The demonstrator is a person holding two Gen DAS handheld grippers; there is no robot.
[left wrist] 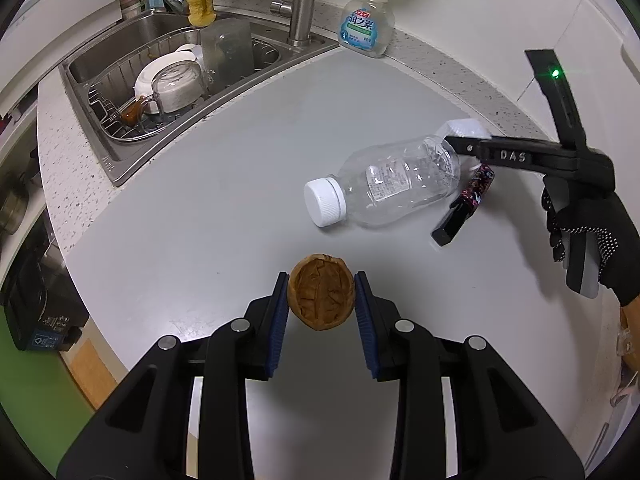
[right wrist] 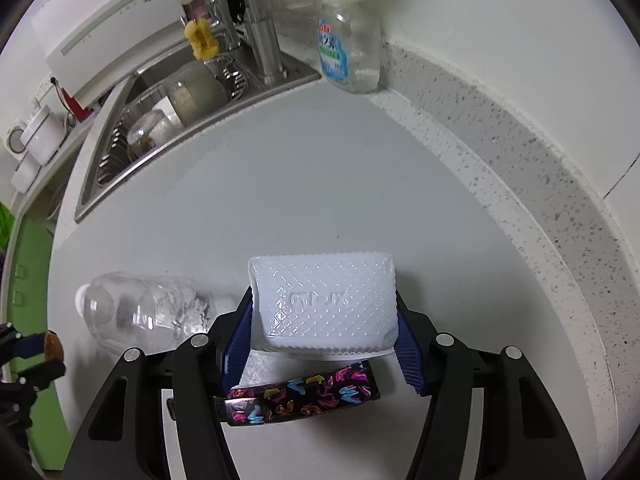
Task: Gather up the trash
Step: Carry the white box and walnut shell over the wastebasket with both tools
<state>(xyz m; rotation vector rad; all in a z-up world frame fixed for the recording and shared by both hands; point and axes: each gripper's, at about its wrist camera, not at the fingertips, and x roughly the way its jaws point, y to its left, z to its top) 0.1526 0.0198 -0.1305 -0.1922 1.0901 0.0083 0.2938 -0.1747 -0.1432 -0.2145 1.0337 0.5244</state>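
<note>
Brown walnut shell (left wrist: 321, 299) sits clamped in the left gripper (left wrist: 321, 300); right gripper (right wrist: 325, 322) jaws press the white packet (right wrist: 324, 302). Clear bottle (left wrist: 384, 184) and patterned lighter (right wrist: 304, 396) remain mid-table, uncollected.

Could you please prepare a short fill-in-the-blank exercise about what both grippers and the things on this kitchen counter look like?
1. The left gripper is closed on a brown walnut ____.
2. The clear plastic bottle lies on its side and its cap is ____ in colour.
3. Between the blue pads of the right gripper sits a white tissue ____.
4. The soap dispenser stands beside the ____.

Missing words: shell; white; pack; sink
</note>
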